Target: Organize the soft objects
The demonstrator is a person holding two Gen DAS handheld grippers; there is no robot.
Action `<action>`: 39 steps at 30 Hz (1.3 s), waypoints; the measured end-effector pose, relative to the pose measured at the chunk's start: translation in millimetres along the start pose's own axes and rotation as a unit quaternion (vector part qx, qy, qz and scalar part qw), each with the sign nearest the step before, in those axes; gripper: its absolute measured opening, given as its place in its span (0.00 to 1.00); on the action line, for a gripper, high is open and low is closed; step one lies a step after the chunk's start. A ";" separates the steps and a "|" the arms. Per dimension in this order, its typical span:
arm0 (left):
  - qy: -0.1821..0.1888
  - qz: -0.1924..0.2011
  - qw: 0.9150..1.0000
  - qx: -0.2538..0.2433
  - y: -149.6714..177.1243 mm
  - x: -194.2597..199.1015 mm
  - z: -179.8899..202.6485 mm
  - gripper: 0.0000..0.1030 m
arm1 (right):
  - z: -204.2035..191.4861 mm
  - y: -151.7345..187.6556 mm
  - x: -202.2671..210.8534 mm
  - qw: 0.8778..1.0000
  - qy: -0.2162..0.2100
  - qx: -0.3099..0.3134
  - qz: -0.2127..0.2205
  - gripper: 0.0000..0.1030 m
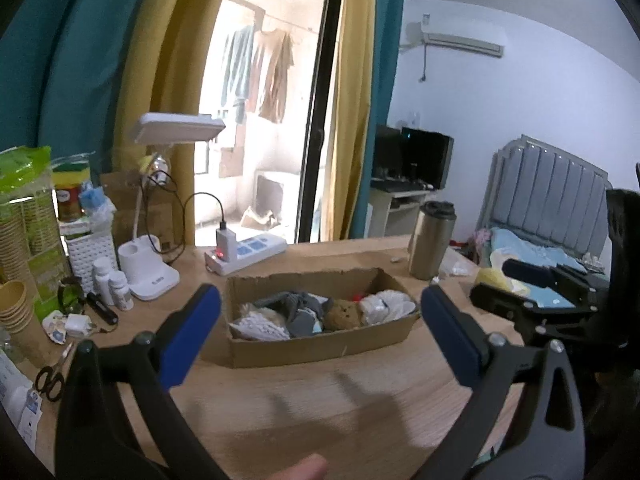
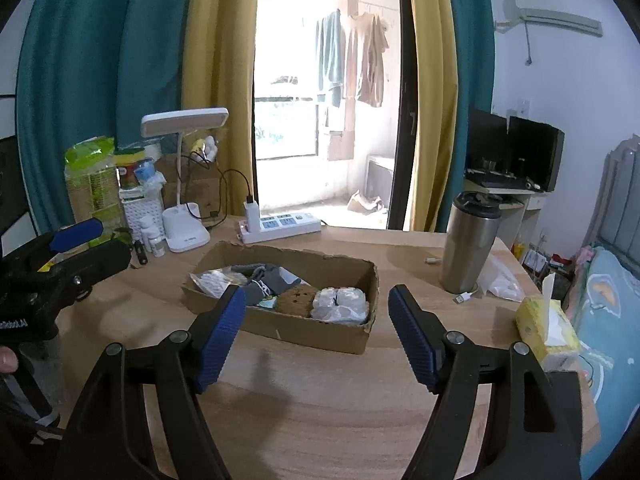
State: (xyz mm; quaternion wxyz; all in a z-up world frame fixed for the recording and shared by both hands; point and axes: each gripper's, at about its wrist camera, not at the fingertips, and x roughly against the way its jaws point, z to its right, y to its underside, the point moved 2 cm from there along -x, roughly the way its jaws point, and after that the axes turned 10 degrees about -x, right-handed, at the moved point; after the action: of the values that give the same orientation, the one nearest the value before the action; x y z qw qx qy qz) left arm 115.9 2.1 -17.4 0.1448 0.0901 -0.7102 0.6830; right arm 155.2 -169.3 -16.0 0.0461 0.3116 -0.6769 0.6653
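Left wrist view showed the left gripper (image 1: 320, 320) and right gripper (image 2: 316, 320), jaws spread empty, near the shallow brown cardboard box (image 1: 320, 346) of soft things mid-desk (image 1: 320, 408).

A lived-in bedroom at home. At three o'clock in the right wrist view sits a bed (image 2: 612, 304) with a grey padded headboard (image 1: 548, 184). Up at one o'clock an air conditioner (image 1: 460, 38) hangs on the wall. Dead ahead at twelve, teal and yellow curtains (image 2: 120, 60) frame a balcony door with laundry (image 2: 352, 60) drying outside. A wooden desk (image 2: 320, 400) carries a lamp (image 2: 184, 124) and a power strip (image 2: 280, 226).
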 end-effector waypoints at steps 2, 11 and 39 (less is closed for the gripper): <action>-0.008 0.007 1.000 -0.002 0.4 7.0 0.9 0.98 | -1.7 0.7 6.0 1.000 0.000 0.000 0.004 0.75; -0.028 0.029 0.999 -0.013 0.1 26.6 7.9 0.98 | -3.5 6.1 32.4 1.000 0.004 -0.009 0.029 0.75; -0.026 0.041 0.999 -0.013 -6.2 25.3 9.6 0.98 | 1.8 2.5 32.3 0.999 0.005 -0.013 0.033 0.76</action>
State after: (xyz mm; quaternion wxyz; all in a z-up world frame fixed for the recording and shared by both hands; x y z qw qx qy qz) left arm 93.3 -5.9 -3.5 0.1000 0.0768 -0.7254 0.6767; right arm 128.7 -182.8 -3.0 0.0315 0.2847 -0.6956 0.6589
